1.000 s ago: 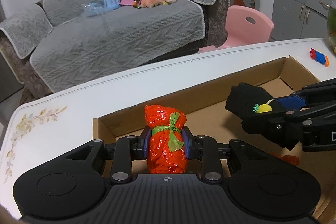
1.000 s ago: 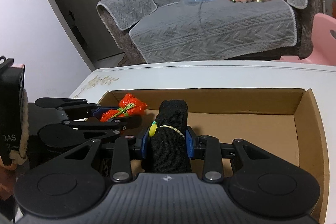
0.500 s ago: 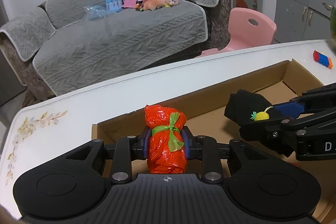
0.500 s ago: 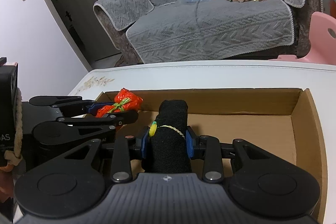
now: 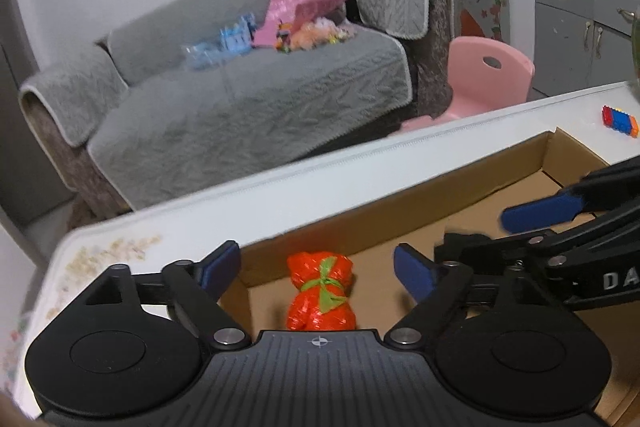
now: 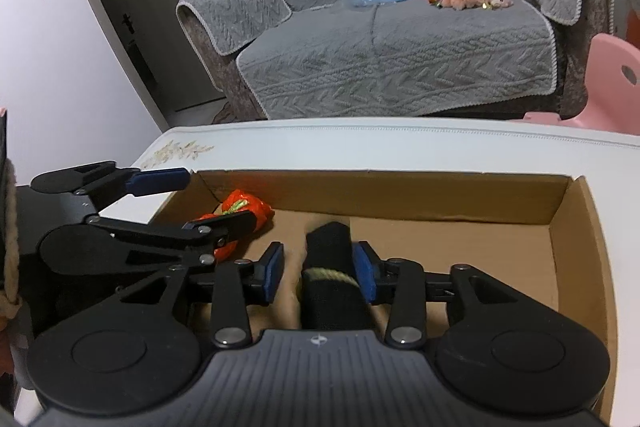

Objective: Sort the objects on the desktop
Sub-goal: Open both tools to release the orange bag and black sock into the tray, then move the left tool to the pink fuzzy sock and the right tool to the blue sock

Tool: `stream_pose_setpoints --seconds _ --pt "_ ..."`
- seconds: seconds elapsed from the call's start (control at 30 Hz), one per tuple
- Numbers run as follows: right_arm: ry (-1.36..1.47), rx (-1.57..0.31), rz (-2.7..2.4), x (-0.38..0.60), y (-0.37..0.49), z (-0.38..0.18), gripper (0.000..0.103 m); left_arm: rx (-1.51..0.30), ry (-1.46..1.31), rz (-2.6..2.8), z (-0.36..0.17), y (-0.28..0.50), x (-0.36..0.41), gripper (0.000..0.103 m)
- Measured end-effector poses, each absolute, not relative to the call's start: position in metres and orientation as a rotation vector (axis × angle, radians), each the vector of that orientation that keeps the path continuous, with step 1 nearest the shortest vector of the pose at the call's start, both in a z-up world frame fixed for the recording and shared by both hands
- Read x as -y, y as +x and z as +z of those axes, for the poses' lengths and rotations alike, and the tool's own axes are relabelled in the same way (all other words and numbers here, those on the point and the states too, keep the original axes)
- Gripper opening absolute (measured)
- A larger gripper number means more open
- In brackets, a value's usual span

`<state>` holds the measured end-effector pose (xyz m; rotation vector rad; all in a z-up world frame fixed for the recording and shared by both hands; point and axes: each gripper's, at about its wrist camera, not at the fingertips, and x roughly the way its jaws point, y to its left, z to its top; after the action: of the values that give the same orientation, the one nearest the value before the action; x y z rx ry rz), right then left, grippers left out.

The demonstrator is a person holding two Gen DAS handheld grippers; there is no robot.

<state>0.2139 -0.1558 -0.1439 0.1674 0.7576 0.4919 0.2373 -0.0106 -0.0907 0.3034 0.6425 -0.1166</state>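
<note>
Your left hand-held gripper [image 5: 318, 265] has just been opening; its jaws now stand wide, and the orange bundle [image 5: 322, 293] lies free between them on the floor of the cardboard box [image 5: 360, 227], touching neither pad. Your right hand-held gripper [image 6: 318, 267] has also just been opening, partly, with the black roll [image 6: 330, 275] between its jaws; the pad at 3 o'clock is against it, the one at 9 o'clock clear. The box sits on the white desk [image 6: 360, 147].

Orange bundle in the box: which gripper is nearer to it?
Left. The left gripper straddles the orange bundle, jaws just opened, pads clear. The right gripper, also opening, sits beside it around the black roll.
</note>
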Motion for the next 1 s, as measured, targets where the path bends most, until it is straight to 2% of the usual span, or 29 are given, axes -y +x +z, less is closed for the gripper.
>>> stream_pose_setpoints --seconds 0.07,0.27,0.4,0.6,0.77,0.83,0.93,1.0 --pt "0.159 -0.734 0.481 0.157 0.211 -0.14 0.062 -0.63 0.311 -0.112 -0.088 0.232 0.011 0.089" --pt "0.159 -0.697 0.475 0.166 0.199 -0.128 0.061 -0.59 0.336 -0.093 -0.078 0.213 0.011 0.092" --pt "0.19 -0.655 0.483 0.178 0.181 -0.117 0.065 -0.539 0.355 -0.063 -0.066 0.195 0.012 0.103" --pt "0.229 -0.576 0.491 0.199 0.141 -0.1 0.078 -0.466 0.389 -0.027 -0.047 0.148 0.008 0.103" --pt "0.261 -0.522 0.495 0.218 0.098 -0.091 0.085 -0.443 0.394 -0.008 -0.04 0.102 0.001 0.103" --pt "0.276 -0.509 0.503 0.225 0.08 -0.091 0.085 -0.445 0.395 -0.006 -0.041 0.08 -0.005 0.103" --pt "0.262 -0.49 0.49 0.232 0.054 -0.093 0.093 -0.458 0.38 -0.001 -0.046 0.048 -0.017 0.103" --pt "0.241 -0.484 0.476 0.236 0.042 -0.097 0.095 -0.491 0.364 0.002 -0.053 0.031 -0.024 0.103"
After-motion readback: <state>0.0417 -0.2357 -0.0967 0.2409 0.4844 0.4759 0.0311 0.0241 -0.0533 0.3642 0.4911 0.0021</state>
